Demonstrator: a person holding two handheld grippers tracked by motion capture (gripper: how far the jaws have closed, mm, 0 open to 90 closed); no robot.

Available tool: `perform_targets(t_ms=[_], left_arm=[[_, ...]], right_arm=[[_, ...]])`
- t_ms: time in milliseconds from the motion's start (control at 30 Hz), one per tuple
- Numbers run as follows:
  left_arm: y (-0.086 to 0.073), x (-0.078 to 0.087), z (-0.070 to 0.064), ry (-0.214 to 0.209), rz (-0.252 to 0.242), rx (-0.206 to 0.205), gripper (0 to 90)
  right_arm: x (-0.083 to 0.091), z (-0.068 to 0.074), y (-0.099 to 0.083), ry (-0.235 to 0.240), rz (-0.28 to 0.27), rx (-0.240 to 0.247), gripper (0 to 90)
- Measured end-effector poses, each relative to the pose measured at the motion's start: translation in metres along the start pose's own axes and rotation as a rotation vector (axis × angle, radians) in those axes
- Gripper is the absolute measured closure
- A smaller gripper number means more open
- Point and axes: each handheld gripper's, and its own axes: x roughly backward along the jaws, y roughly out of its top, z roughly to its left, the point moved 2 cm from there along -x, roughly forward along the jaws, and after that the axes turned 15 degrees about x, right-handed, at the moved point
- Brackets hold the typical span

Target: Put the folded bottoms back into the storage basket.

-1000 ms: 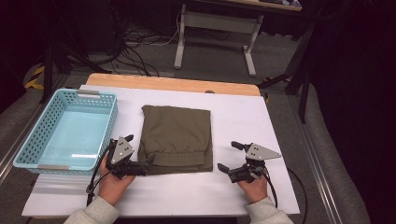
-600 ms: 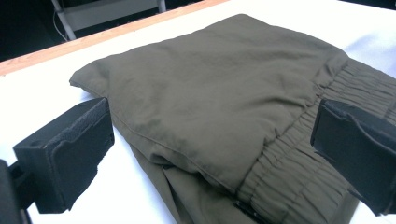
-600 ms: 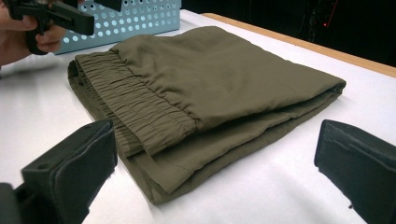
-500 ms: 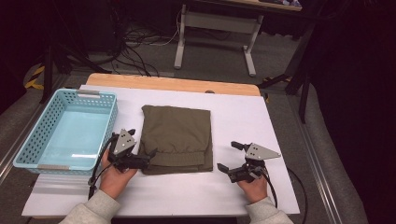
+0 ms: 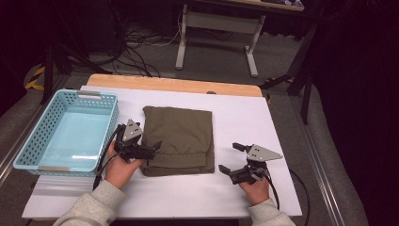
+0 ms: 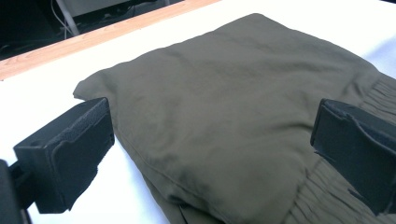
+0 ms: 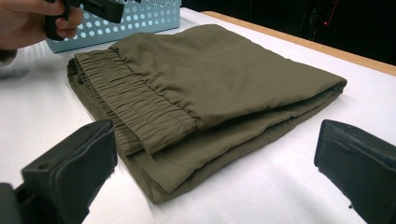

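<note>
Table: a white sheet is spread over the table, and a strip of bare wood is seen along the far edge.

Green cloth: a folded dark green piece of clothing is laid flat on the white sheet, near the middle and a bit to the left. A stretchy, crinkled band is seen along its near edge in the right gripper view. In the left gripper view the top fold is seen smooth, with soft wrinkles.

Basket: a light blue basket with little holes in its walls is set on the left side of the table, just beside the green cloth. Nothing is seen inside it.

Left gripper: the left gripper is held in the left hand at the left edge of the green cloth. Its jaws are spread wide, and nothing is held between them. In the left gripper view one jaw is seen over the white sheet and the other over the crinkled band, with the cloth's corner between them. It cannot be told whether the cloth is touched.

Right gripper: the right gripper is held in the right hand on the white sheet, to the right of the cloth and apart from it. Its jaws are spread wide and pointed toward the cloth, and nothing is held.

Sleeves: grey sleeves are seen on both arms at the bottom of the high view.
</note>
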Motion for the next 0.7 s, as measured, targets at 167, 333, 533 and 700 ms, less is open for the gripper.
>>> perform_targets(t_ms=[167,333,533,700], left_arm=[[0.007,-0.006,0.001,0.009,0.009,-0.001,0.4],[0.014,-0.016,0.006,0.024,0.025,0.012,0.4],[0.022,-0.023,0.010,0.043,0.034,0.028,0.5],[0.028,-0.027,0.011,0.056,0.027,0.033,0.5]], right_arm=[[0.000,0.000,0.000,0.004,0.000,-0.001,0.0],[0.000,0.000,0.000,0.003,0.000,-0.001,0.0],[0.000,0.000,0.000,0.003,0.002,-0.001,0.0],[-0.001,0.000,0.000,0.005,0.001,-0.001,0.0]])
